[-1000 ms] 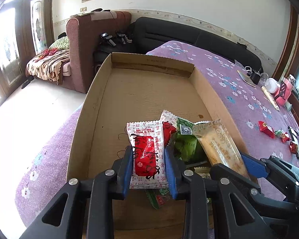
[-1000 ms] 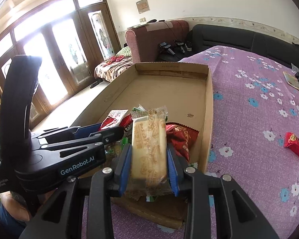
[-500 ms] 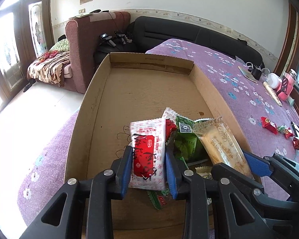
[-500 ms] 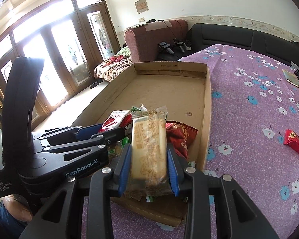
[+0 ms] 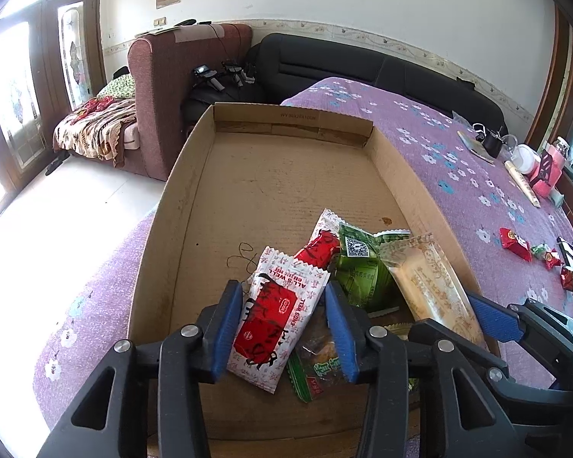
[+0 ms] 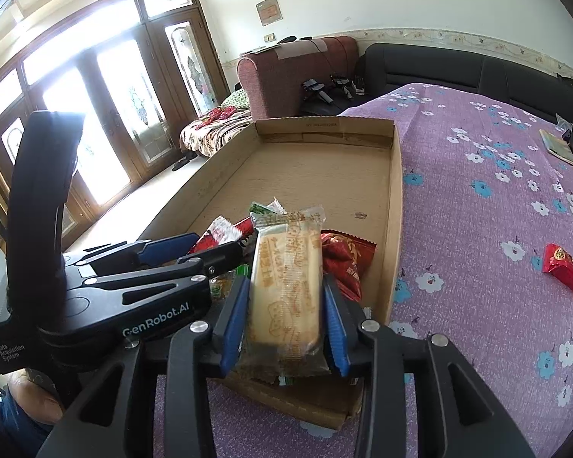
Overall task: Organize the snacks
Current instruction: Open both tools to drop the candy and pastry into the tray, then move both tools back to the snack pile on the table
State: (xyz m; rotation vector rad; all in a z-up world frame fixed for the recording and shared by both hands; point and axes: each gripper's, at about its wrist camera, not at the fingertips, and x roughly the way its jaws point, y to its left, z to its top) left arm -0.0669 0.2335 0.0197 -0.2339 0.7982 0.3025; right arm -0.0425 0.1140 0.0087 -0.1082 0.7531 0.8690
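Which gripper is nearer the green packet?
Left. The left gripper, jaws opening around the red-and-white packet, sits right beside the green packet. The right gripper, opening around the biscuit pack, is farther.

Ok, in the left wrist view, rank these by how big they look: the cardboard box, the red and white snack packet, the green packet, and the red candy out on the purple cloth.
1. cardboard box
2. red and white snack packet, though it is nearest the camera
3. green packet
4. red candy, farther off, so its true size is unsure

One cardboard tray (image 5: 179,191); two grippers; four red candies on cloth (image 5: 515,243); two sofas (image 5: 363,65).
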